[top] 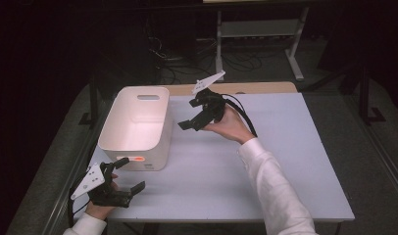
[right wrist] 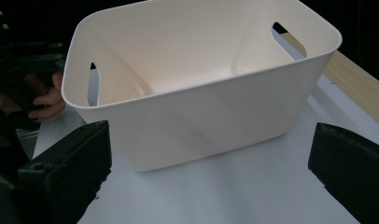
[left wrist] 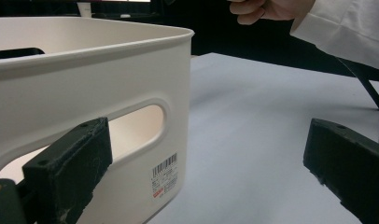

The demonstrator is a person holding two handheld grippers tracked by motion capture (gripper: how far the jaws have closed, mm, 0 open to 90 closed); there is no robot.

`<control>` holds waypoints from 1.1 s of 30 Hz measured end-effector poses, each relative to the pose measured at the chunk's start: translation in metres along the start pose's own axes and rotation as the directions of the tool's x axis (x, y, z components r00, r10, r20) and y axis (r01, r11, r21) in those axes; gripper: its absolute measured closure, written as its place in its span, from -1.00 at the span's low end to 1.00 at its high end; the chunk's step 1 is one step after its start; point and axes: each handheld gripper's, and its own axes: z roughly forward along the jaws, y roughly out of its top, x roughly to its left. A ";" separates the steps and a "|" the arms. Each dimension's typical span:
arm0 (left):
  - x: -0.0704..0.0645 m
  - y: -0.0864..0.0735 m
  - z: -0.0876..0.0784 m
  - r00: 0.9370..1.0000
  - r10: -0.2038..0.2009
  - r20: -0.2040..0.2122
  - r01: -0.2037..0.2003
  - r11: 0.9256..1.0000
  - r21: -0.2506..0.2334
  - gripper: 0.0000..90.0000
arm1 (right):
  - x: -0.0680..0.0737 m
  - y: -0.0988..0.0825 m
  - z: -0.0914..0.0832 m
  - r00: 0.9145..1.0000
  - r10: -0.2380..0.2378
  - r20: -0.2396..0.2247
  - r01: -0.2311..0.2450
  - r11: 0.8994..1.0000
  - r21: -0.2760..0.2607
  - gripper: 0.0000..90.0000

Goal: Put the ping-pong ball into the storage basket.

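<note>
Here is the white bin (top: 136, 128), sitting toward nine o'clock on the pale tabletop (top: 265, 161), empty inside, with a slot handle in each short wall and a barcode label (left wrist: 164, 181) on the near end.

The left hand-held gripper (top: 122, 175) sits low at the seven o'clock corner of the tabletop, just beside the bin's near wall. The left hand (top: 100, 208) wraps its grip from below, wrist level, and the grey three-cornered plate tilts up on top. Its jaws stand wide apart with nothing between them; in the left gripper view one jaw overlaps the bin's near handle slot, though whether it touches the wall I cannot tell.

The right hand-held gripper (top: 193, 114) hangs above the tabletop at the bin's three o'clock side, near its long wall but apart from it. The right hand (top: 231, 125) cups it from underneath, the white-sleeved forearm running back toward five o'clock, and the jaws point toward nine o'clock at the bin. They too are spread wide and hold nothing; the right gripper view frames the bin's long wall between them.
</note>
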 end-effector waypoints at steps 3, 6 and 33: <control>0.000 0.000 0.000 1.000 0.002 -0.002 -0.002 1.000 0.006 -0.98 | -0.001 -0.005 -0.007 1.000 0.005 0.010 -0.005 1.000 -0.013 -1.00; 0.000 0.000 0.000 1.000 0.002 -0.003 -0.002 1.000 0.006 -0.98 | -0.001 -0.012 -0.013 1.000 0.018 0.016 -0.018 1.000 -0.026 -1.00; 0.001 0.001 0.001 1.000 -0.011 -0.012 0.011 1.000 0.006 -0.98 | -0.001 -0.064 -0.069 0.991 0.095 0.092 -0.082 0.987 -0.142 -1.00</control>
